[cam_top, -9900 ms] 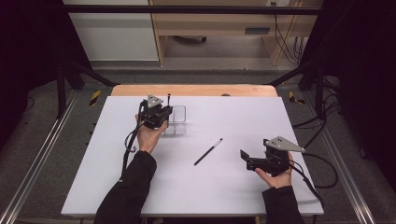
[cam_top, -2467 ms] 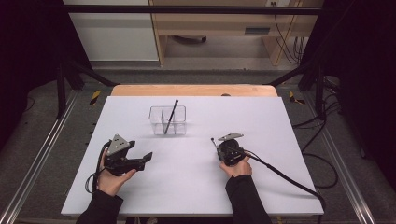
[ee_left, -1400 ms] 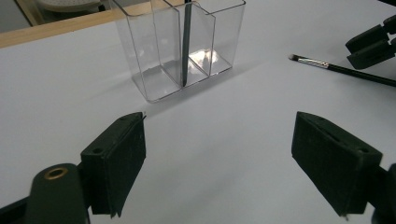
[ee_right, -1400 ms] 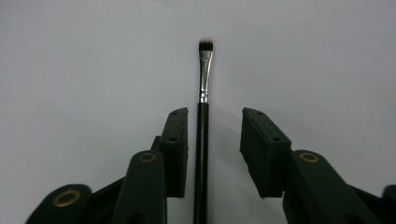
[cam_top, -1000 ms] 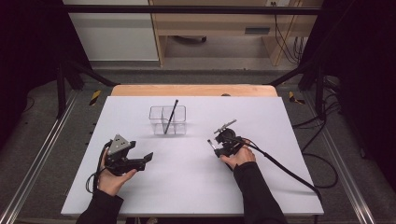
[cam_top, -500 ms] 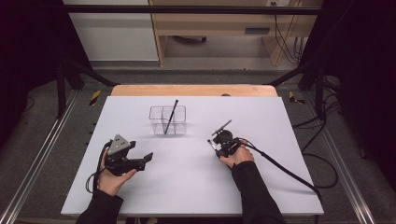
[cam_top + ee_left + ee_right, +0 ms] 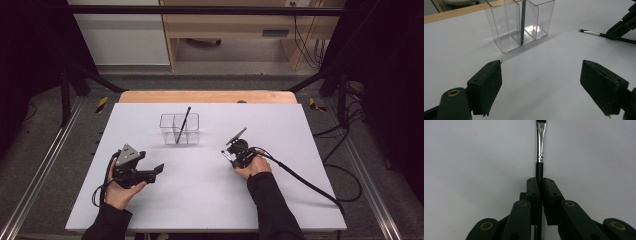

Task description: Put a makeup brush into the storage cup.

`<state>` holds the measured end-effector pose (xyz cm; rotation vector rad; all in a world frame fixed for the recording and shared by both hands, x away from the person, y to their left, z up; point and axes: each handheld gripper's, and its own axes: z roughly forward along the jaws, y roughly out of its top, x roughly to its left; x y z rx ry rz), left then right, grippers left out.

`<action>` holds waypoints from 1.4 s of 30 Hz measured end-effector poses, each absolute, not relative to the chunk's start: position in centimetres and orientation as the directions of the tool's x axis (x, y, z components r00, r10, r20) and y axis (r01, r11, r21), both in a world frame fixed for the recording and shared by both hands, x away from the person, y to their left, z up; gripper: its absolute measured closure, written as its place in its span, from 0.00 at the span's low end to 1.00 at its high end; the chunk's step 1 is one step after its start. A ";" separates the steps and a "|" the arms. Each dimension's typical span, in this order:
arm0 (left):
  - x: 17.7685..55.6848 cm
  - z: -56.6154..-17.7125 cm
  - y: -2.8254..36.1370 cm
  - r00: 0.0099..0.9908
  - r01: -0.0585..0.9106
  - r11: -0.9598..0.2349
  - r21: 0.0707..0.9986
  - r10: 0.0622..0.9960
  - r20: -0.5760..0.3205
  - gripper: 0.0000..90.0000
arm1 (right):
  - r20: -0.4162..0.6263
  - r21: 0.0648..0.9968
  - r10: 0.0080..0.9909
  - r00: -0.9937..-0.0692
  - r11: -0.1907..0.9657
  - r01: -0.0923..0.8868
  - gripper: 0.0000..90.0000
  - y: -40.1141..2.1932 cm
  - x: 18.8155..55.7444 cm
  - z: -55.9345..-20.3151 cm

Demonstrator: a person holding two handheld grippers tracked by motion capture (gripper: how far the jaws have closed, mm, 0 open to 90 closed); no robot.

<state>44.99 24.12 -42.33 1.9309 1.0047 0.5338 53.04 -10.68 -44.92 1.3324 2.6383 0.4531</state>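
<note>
The paintbrush [image 7: 539,150] is clamped between the fingers of the right gripper [image 7: 235,152], which have just been closing and now press on its black handle from both sides. In the right gripper view its silver ferrule and dark bristle tip stick out ahead of the fingers [image 7: 533,192] over the white table [image 7: 300,130]. In the left gripper view the brush [image 7: 590,32] lies low and nearly level, its tip pointing toward the clear organizer [image 7: 179,129]. That organizer, a see-through box split into compartments, is the landmark: the brush sits to its right and a little nearer the person, apart from it. A second, dark brush [image 7: 183,124] stands tilted inside the organizer, leaning against a divider with its upper end above the rim. The right hand [image 7: 255,165] holds its gripper just right of and nearer than the organizer, with a black cable [image 7: 300,180] trailing off toward the near right edge of the table. The left gripper [image 7: 135,170] rests to the organizer's left and nearer the person, well apart from it, its fingers [image 7: 486,85] spread wide with nothing but bare table between them, aimed at the organizer.
</note>
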 end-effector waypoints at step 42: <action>43.7 -40.5 23.1 0.611 0.388 -0.246 0.888 0.790 -0.049 0.19 | 0.108 0.731 0.736 -0.668 0.397 0.555 0.94 -12.1 48.1 -39.4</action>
